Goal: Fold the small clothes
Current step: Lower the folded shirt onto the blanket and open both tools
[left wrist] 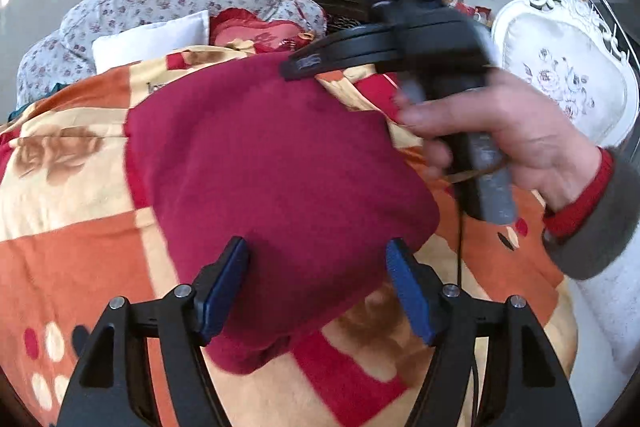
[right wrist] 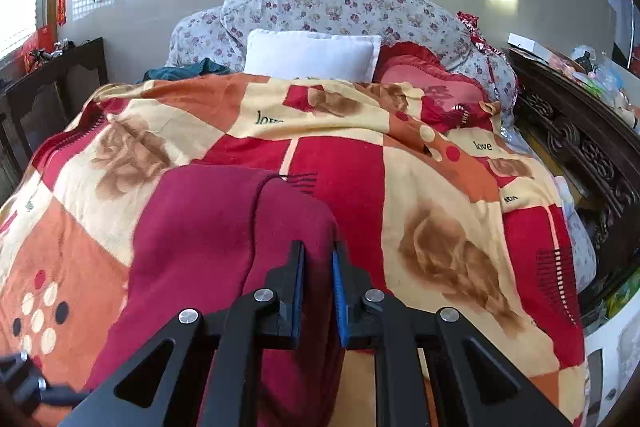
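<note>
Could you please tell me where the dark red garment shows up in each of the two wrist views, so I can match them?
Left wrist view: the dark red garment fills the centre, lying on the patterned blanket.
Right wrist view: it sits lower centre-left, its right fold between the right hand-held gripper fingers.
Shared landmark: the white pillow at the bed's head.

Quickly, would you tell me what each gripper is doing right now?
Left gripper: open, over the garment.
Right gripper: nearly shut, pinching the garment's edge.
</note>
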